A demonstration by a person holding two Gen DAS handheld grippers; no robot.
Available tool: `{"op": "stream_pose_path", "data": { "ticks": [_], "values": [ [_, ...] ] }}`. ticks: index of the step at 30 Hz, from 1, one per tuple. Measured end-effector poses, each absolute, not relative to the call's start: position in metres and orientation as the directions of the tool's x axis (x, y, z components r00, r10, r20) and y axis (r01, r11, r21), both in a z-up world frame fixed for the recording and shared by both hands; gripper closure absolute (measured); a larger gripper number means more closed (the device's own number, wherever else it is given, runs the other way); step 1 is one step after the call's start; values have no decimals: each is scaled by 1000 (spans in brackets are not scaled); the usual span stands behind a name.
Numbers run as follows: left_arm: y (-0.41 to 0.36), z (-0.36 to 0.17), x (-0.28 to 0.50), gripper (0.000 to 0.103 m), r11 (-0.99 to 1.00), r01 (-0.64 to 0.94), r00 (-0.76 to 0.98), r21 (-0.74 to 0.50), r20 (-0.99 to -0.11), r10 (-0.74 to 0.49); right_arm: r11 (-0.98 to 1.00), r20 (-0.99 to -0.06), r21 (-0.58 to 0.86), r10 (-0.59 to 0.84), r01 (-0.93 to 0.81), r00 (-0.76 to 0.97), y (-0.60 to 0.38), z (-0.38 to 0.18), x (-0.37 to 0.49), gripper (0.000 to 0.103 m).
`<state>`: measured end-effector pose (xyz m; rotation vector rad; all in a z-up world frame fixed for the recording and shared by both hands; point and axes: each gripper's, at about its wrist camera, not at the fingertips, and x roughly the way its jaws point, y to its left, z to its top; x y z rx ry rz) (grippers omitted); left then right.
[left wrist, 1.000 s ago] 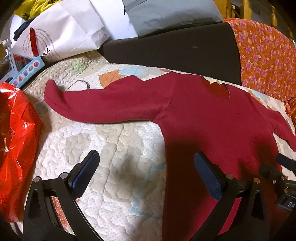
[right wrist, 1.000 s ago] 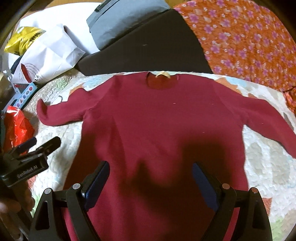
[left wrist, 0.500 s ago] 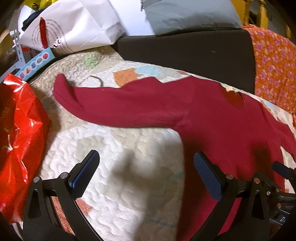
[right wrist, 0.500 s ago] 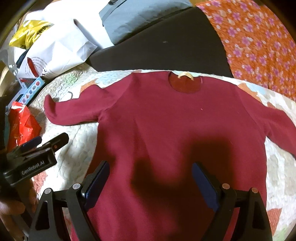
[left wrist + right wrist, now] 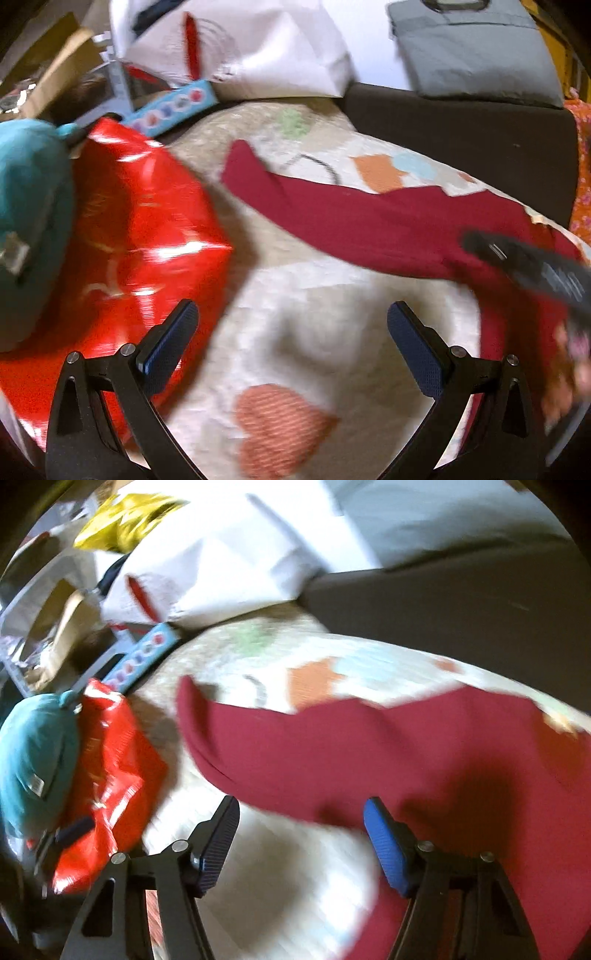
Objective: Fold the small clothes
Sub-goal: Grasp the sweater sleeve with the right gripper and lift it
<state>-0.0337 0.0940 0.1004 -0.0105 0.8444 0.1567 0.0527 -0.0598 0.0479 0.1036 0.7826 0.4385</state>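
Note:
A dark red long-sleeved sweater (image 5: 369, 218) lies flat on a quilted patchwork cover (image 5: 295, 354), its left sleeve stretched out toward the cuff at the upper left. My left gripper (image 5: 290, 314) hangs open over bare quilt below that sleeve, with nothing between its fingers. My right gripper (image 5: 301, 808) hovers at the lower edge of the sleeve (image 5: 332, 746). Its jaws are closing, and the sleeve's hem lies just ahead of the tips, not pinched. The right gripper (image 5: 535, 266) also shows as a black blur at the right of the left wrist view.
A shiny red bag (image 5: 129, 240) and a teal soft item (image 5: 29, 221) crowd the quilt's left edge. Behind are a white paper bag (image 5: 258, 55), a blue box with coloured dots (image 5: 173, 107), a grey cushion (image 5: 472, 51) and a dark backrest (image 5: 461, 140).
Both grippers have swung left, from over the sweater's body to its left sleeve. The right jaws have narrowed. The red bag and teal item have come into view.

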Motion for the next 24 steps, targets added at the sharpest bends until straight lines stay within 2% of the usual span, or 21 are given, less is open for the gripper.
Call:
{"op": "stream_pose_path", "data": {
  "ticks": [8,13,14,16,17,18,20,24],
  "values": [
    [148,120,-47,1,951,-307,699,-30,-685,204,850,-697,139,448,-508,560,70,36,131,34],
    [158,121,-48,1,935,-346,704,-80,-680,203,834,-696,175,481,-524,533,118,24,169,36],
    [158,120,-47,1,934,-350,703,-78,-680,207,831,-706,174,479,-529,521,129,18,175,40],
    [154,118,-41,1,936,-345,696,-66,-688,208,826,-727,186,480,-533,490,145,3,185,79],
    [153,118,-41,1,938,-340,695,-64,-689,205,839,-730,179,463,-514,502,145,0,184,84],
    [151,118,-39,1,940,-336,695,-59,-689,205,845,-715,187,467,-501,521,141,2,182,94],
    [145,118,-38,1,946,-322,693,-47,-693,202,826,-676,262,526,-499,516,121,17,174,94],
    [134,121,-38,1,951,-304,706,-64,-685,180,810,-560,317,580,-494,591,45,72,134,94]
  ]
}}
